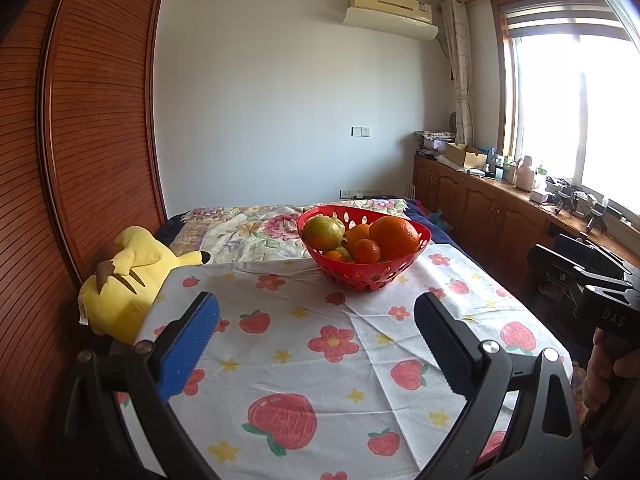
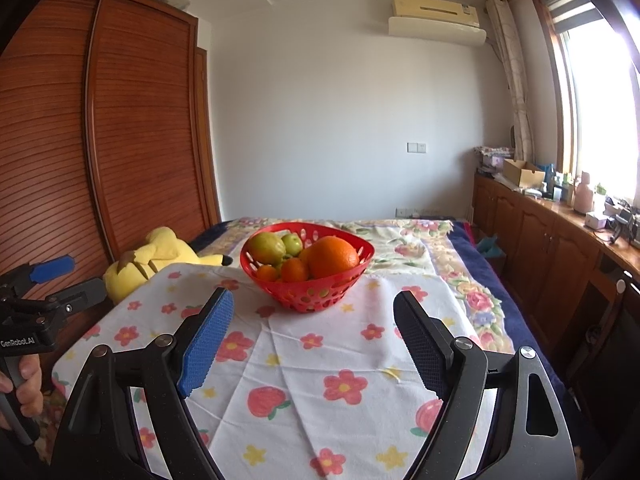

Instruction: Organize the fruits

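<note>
On the bed: red basket (image 1: 362, 276) holding a large orange (image 1: 394, 238), tangerines, green fruit.
Left gripper (image 1: 316, 320): jaws spread, empty.
Right gripper (image 2: 314, 330): jaws spread, empty.
Writing: "GenRobot.AI", "DAS" on handles.

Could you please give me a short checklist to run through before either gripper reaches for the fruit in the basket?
1. Left gripper open and holding nothing: ok.
2. Right gripper open and holding nothing: ok.
3. Red basket upright on the cloth, ahead of both grippers: ok.
4. Big orange on top and unobstructed: ok.
5. Path over the cloth to the basket free: ok; the yellow plush toy lies off to the left.
6. A place to put sorted fruit: cannot tell, no second container shows.
</note>
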